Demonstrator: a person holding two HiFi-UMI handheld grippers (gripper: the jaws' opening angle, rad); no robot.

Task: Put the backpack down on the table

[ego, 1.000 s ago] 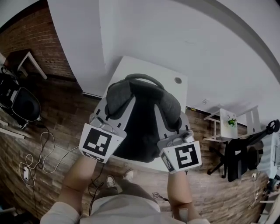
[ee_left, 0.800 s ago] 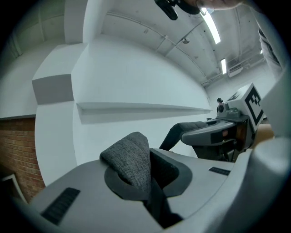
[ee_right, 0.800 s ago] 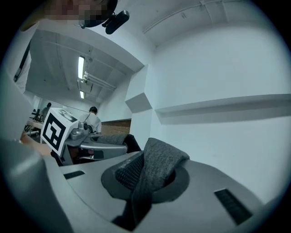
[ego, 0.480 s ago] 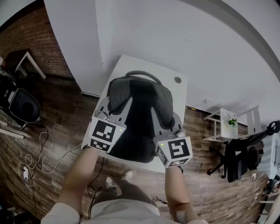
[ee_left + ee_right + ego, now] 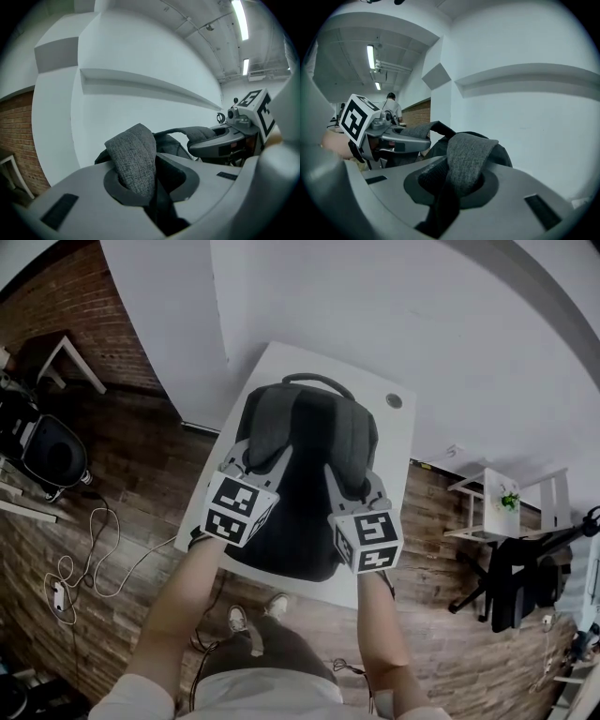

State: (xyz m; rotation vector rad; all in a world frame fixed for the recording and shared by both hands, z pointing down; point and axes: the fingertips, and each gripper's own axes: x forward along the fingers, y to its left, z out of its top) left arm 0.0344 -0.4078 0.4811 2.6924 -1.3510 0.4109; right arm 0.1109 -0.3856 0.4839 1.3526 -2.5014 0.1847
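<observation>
The person wears a pale top with short sleeves, darker greyish trousers below it, and light-coloured shoes with laces, seen from above.

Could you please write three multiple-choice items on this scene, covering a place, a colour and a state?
1. Where is the backpack?
A. At the white table
B. On the floor
C. On the chair

2. What colour are its straps?
A. Red
B. Grey
C. Yellow

3. The right gripper is:
A. Open and empty
B. Shut on the top handle
C. Shut on a strap

Answers:
1 A: the head view shows the backpack lying over the table.
2 B: the strap is grey fabric.
3 C: the right gripper has its jaws pinched on that strap.
</observation>
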